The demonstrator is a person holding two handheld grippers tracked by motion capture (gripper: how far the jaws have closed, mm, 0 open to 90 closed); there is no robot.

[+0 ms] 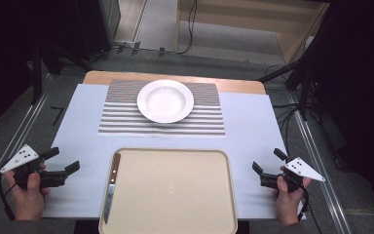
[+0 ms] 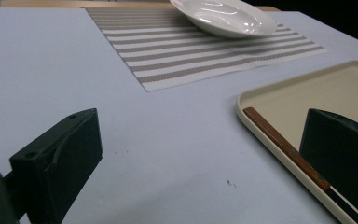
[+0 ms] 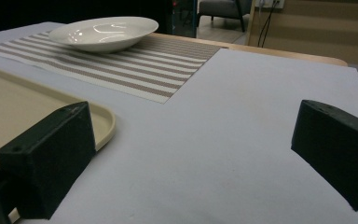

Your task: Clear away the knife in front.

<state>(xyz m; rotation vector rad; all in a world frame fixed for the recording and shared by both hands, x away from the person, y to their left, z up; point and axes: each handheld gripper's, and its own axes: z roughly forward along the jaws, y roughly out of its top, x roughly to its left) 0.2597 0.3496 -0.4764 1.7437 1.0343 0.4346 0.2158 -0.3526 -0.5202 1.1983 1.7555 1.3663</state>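
Knife [image 1: 110, 187] lies in the tray [image 1: 175, 156] (left edge), near the open left tongs [image 1: 62, 161].

Left gripper [image 1: 62, 162] at lower left: black blocky jaws, grey three-cornered plate with dark dots, black cable trailing; right gripper [image 1: 267, 163] at lower right matches; screw holes mark the jaw tops.

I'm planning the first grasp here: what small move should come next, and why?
Probably ease the left gripper toward the knife at the tray's left edge. Its jaws stand open and empty, and the knife lies nearest to it; the right gripper is farther off.
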